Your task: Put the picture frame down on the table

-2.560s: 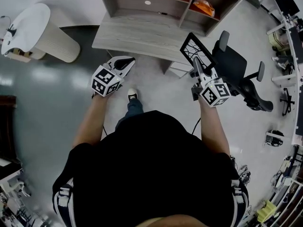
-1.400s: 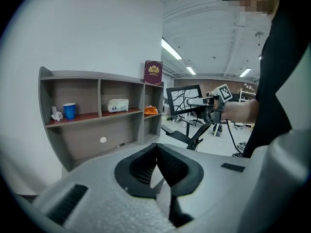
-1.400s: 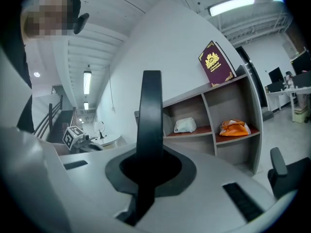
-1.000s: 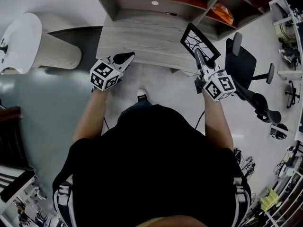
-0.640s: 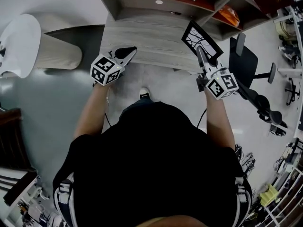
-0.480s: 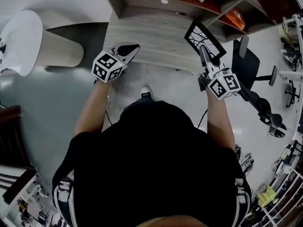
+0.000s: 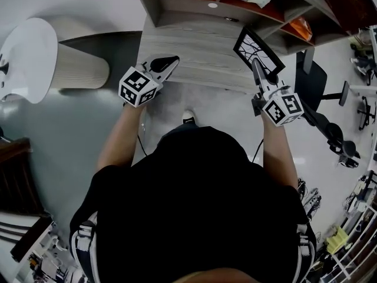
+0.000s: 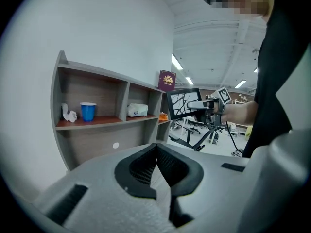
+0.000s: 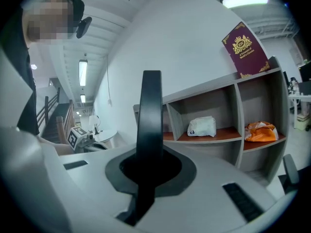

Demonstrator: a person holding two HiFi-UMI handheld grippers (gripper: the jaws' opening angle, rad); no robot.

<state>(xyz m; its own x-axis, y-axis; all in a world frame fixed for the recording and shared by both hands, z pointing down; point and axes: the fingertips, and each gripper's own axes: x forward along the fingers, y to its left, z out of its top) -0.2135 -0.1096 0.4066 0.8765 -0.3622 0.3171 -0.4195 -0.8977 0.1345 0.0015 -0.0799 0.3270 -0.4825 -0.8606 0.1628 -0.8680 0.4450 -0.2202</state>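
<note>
The picture frame (image 7: 254, 47), black-edged with a branch drawing on white, hangs tilted above the right end of the grey wooden table (image 7: 200, 49). My right gripper (image 7: 259, 69) is shut on its lower edge. In the right gripper view the frame (image 9: 149, 106) stands edge-on between the pads of the right gripper (image 9: 147, 153). My left gripper (image 7: 171, 61) is shut with nothing in it, over the table's near left edge. In the left gripper view its tips (image 8: 156, 147) meet, and the frame (image 8: 183, 103) shows far right.
A shelf unit behind the table holds a blue cup (image 8: 88, 111), a white bag (image 9: 201, 126), an orange bag (image 9: 261, 130) and a maroon book (image 9: 244, 50) on top. A black office chair (image 7: 321, 90) stands right of the table. A white round stand (image 7: 29, 58) is at the left.
Both grippers have moved forward toward the table together. The left one now reaches over the table's near edge. The frame stays held in the right gripper.
</note>
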